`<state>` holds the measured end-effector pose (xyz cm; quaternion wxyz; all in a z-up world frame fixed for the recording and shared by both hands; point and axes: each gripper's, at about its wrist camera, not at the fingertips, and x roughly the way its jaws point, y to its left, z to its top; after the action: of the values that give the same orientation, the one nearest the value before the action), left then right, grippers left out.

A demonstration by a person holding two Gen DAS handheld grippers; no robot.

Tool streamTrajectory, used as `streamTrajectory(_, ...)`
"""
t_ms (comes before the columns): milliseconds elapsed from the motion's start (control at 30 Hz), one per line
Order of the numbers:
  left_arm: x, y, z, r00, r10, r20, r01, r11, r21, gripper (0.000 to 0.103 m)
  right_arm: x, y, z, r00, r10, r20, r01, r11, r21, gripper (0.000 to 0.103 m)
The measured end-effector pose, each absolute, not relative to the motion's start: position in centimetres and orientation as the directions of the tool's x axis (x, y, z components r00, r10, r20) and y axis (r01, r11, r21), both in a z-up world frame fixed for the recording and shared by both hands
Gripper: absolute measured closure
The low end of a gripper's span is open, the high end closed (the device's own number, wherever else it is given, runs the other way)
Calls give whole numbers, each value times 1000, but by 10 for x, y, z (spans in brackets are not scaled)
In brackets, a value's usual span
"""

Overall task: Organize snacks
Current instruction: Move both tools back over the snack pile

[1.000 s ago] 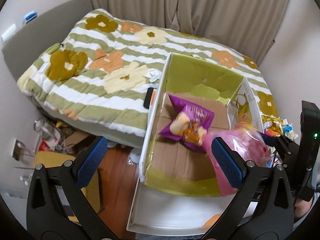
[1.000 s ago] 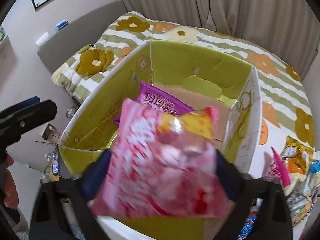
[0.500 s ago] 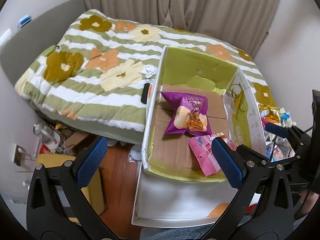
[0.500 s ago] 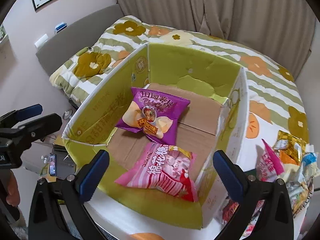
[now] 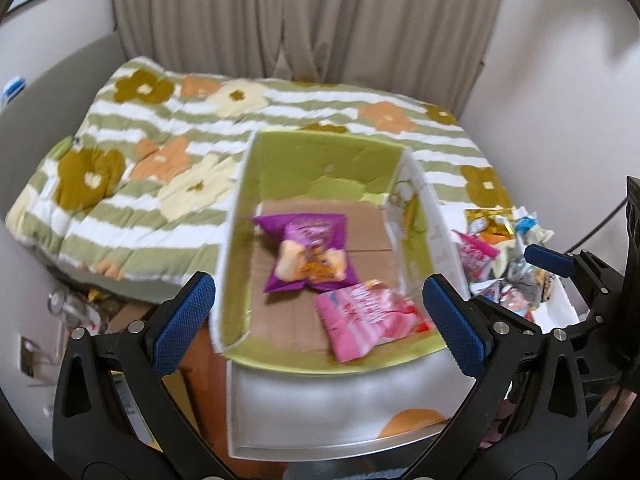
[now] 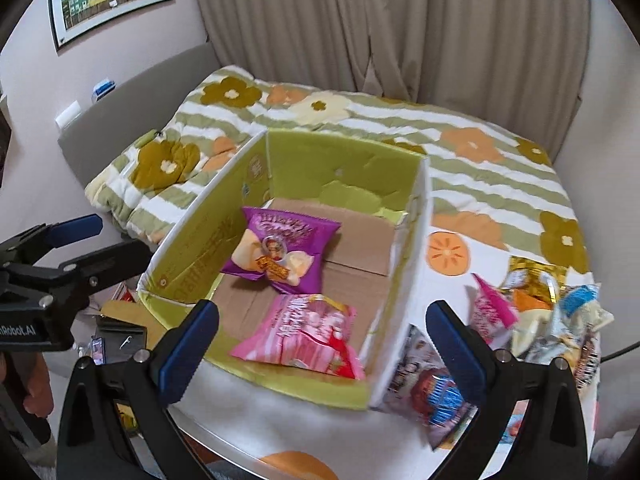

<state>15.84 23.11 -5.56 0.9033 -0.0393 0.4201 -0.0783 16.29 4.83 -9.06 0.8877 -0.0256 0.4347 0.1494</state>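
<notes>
right gripper: jaws wide, empty | left gripper: jaws wide, empty | snack pile lies right of box, nearer right gripper

A bed under a green-and-white striped, flower-printed quilt carries an open cardboard box with green inner walls near its foot edge. Just right of the box, a heap of loose snack packets lies toward the right edge.
</notes>
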Motion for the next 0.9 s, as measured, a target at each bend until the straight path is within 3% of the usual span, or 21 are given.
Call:
streamTrajectory(567,118,45,-36,670,-218,-709,157,976,-151,0,106,-134,-62,694,142,-706,-163,986,38,0)
streamTrajectory(900,131,-60,-61,595,-286,-751,235,956,-177,0,96,-244,-76,686,90,-722,-77,996,51,0)
